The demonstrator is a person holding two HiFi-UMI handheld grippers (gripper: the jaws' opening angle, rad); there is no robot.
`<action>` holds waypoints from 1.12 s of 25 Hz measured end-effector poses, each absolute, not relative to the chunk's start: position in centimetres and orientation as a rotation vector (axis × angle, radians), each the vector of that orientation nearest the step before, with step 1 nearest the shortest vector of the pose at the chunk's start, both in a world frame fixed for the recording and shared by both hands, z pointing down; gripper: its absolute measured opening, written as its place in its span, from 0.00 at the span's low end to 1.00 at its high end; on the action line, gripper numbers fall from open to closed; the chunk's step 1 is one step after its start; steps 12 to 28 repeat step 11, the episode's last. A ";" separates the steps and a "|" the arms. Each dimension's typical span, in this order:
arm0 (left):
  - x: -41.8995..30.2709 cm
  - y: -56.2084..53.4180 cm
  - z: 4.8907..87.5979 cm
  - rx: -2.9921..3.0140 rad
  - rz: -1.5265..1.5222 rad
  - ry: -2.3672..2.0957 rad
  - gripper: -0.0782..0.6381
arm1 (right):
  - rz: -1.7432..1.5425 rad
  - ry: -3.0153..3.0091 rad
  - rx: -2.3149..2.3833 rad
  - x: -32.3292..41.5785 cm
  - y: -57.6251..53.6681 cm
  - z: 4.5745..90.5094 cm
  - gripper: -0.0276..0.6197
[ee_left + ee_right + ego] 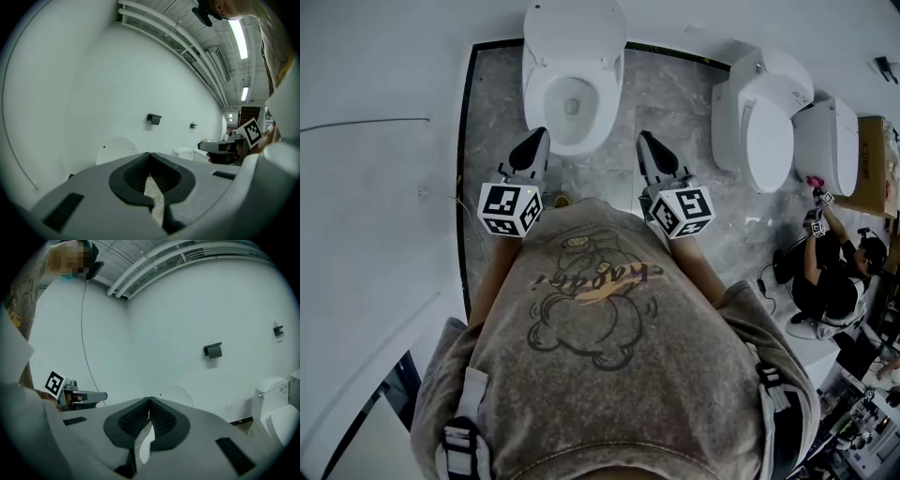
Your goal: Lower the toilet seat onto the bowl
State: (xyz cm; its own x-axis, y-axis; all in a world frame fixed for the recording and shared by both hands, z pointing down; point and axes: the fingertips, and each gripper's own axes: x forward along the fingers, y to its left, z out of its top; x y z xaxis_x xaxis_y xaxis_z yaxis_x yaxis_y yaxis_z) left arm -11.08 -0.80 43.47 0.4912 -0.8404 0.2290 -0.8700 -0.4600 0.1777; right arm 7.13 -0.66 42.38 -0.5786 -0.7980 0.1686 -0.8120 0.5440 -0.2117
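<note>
A white toilet (572, 94) stands against the wall at the top centre of the head view, its bowl open. A white oval lid (575, 28) stands upright behind the bowl; it shows as a round panel (117, 147) in the left gripper view and again (176, 394) in the right one. I cannot tell whether the seat ring is raised with it. My left gripper (536, 136) hovers just in front of the bowl's left side, shut and empty. My right gripper (645, 139) hangs at the bowl's right, also shut with nothing held. Neither touches the toilet.
Two more white toilets (759, 117) (834, 141) stand to the right on the grey marble floor (675, 103). Another person (830, 272) crouches at the far right beside a cardboard box (874, 159). A black fixture (153, 118) sits on the white wall.
</note>
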 end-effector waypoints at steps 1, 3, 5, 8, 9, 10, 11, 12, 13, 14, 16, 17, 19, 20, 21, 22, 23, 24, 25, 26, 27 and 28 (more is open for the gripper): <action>-11.0 -0.8 43.5 2.466 0.156 -1.452 0.12 | 0.413 -2.714 1.414 7.2 -0.7 42.4 0.08; -10.8 -0.8 43.6 2.464 0.157 -1.455 0.12 | 0.412 -2.714 1.412 7.4 -0.7 42.4 0.08; -10.8 -0.8 43.7 2.462 0.159 -1.460 0.12 | 0.410 -2.714 1.409 7.6 -0.7 42.5 0.08; -10.9 -1.0 43.9 2.453 0.159 -1.469 0.12 | 0.406 -2.714 1.405 7.8 -0.9 42.7 0.08; -10.9 -1.0 44.0 2.449 0.159 -1.471 0.12 | 0.406 -2.714 1.404 7.8 -1.0 42.8 0.08; -11.0 -1.1 44.1 2.445 0.160 -1.474 0.12 | 0.405 -2.714 1.404 7.8 -1.0 42.8 0.08; -11.0 -1.1 44.3 2.441 0.161 -1.476 0.12 | 0.405 -2.715 1.403 7.9 -1.1 42.9 0.08; -11.0 -1.1 44.3 2.441 0.161 -1.476 0.12 | 0.405 -2.715 1.403 7.9 -1.1 42.9 0.08; -11.0 -1.1 44.3 2.441 0.161 -1.476 0.12 | 0.405 -2.715 1.403 7.9 -1.1 42.9 0.08; -11.0 -1.1 44.3 2.441 0.161 -1.476 0.12 | 0.405 -2.715 1.403 7.9 -1.1 42.9 0.08; -11.0 -1.1 44.3 2.441 0.161 -1.476 0.12 | 0.405 -2.715 1.403 7.9 -1.1 42.9 0.08; -11.0 -1.1 44.3 2.441 0.161 -1.476 0.12 | 0.405 -2.715 1.403 7.9 -1.1 42.9 0.08; -11.0 -1.1 44.3 2.441 0.161 -1.476 0.12 | 0.405 -2.715 1.403 7.9 -1.1 42.9 0.08; -11.0 -1.1 44.3 2.441 0.161 -1.476 0.12 | 0.405 -2.715 1.403 7.9 -1.1 42.9 0.08; -11.0 -1.1 44.3 2.441 0.161 -1.476 0.12 | 0.405 -2.715 1.403 7.9 -1.1 42.9 0.08; -11.0 -1.1 44.3 2.441 0.161 -1.476 0.12 | 0.405 -2.715 1.403 7.9 -1.1 42.9 0.08; -11.0 -1.1 44.3 2.441 0.161 -1.476 0.12 | 0.405 -2.715 1.403 7.9 -1.1 42.9 0.08; -11.0 -1.1 44.3 2.441 0.161 -1.476 0.12 | 0.405 -2.715 1.403 7.9 -1.1 42.9 0.08; -11.0 -1.1 44.3 2.441 0.161 -1.476 0.12 | 0.405 -2.715 1.403 7.9 -1.1 42.9 0.08; -11.0 -1.1 44.3 2.441 0.161 -1.476 0.12 | 0.405 -2.715 1.403 7.9 -1.1 42.9 0.08; -11.0 -1.1 44.3 2.441 0.161 -1.476 0.12 | 0.405 -2.715 1.403 7.9 -1.1 42.9 0.08; -11.0 -1.1 44.3 2.441 0.161 -1.476 0.12 | 0.405 -2.715 1.403 7.9 -1.1 42.9 0.08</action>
